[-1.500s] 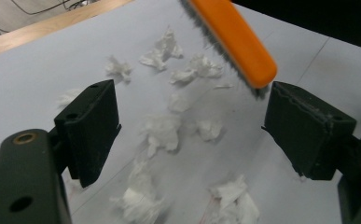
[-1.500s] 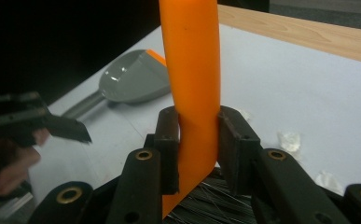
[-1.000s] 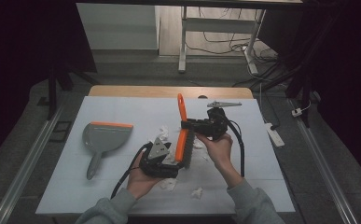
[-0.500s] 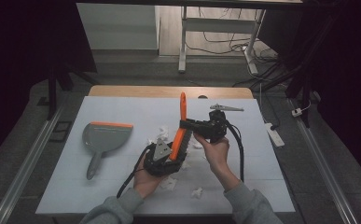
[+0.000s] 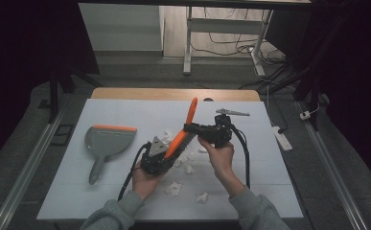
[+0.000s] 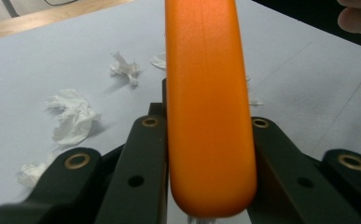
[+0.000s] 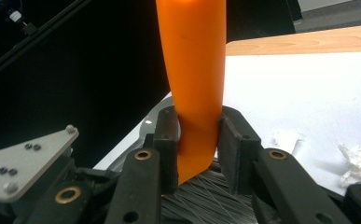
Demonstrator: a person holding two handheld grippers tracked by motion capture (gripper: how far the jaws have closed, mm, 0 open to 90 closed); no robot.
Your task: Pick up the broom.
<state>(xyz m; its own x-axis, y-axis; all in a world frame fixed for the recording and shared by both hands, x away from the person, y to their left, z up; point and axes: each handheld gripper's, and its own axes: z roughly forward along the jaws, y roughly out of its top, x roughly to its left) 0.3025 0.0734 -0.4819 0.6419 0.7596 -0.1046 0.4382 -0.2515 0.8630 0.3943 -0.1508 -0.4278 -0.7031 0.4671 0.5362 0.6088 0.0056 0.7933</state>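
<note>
Both my left tongs (image 5: 166, 152) and right tongs (image 5: 189, 128) are clamped on the orange brush (image 5: 181, 132), lifted over scattered paper scraps (image 5: 174, 189).

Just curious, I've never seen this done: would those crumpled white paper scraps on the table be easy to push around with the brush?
Probably. The paper scraps look crumpled and thin, so likely very light, sliding easily on the smooth table. Being so light, they may scatter or catch in the bristles rather than move together.

Both hands are raised over the table. The left gripper (image 5: 166, 154) and the right gripper (image 5: 189, 128) each have their jaws closed on something between them.
</note>
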